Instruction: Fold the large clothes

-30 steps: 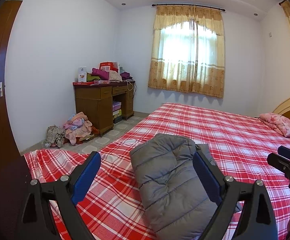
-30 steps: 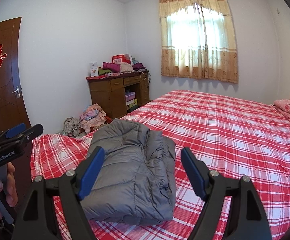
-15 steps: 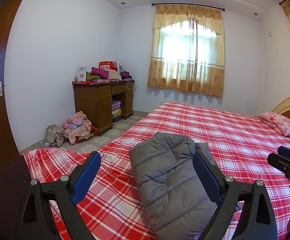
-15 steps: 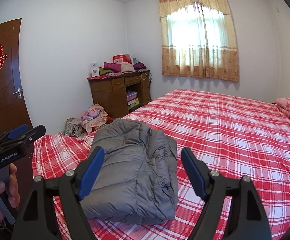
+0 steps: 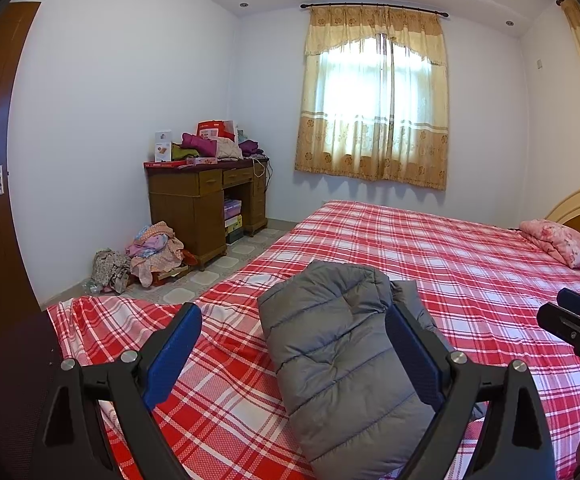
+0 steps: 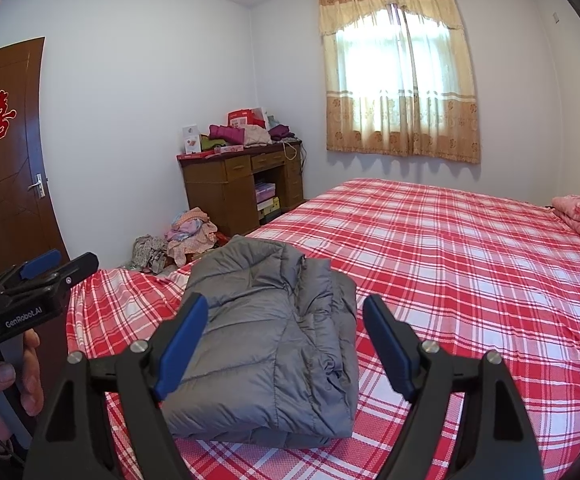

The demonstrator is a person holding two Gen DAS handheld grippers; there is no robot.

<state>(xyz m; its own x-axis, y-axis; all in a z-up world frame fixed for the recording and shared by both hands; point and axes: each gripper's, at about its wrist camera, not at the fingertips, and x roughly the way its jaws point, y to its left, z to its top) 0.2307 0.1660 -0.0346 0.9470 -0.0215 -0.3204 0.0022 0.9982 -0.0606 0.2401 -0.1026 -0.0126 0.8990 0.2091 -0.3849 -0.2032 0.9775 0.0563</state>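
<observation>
A grey quilted puffer jacket [image 5: 342,356] lies folded into a compact bundle on the red plaid bed [image 5: 450,256], near its foot corner. It also shows in the right wrist view [image 6: 266,344]. My left gripper [image 5: 294,344] is open and empty, held above the bed with the jacket seen between its blue pads. My right gripper [image 6: 284,340] is open and empty, held above and in front of the jacket. The right gripper shows at the right edge of the left view [image 5: 574,328]; the left gripper shows at the left of the right view [image 6: 38,288].
A wooden desk [image 5: 206,196] piled with clothes and boxes stands against the far wall. A heap of clothes [image 5: 146,252] lies on the floor beside it. A pink pillow [image 5: 558,240] lies at the bed's head. A brown door [image 6: 6,168] is at the left.
Both grippers have drifted very slightly; the view has shifted a little. The jacket has not moved and both grippers stay open.
</observation>
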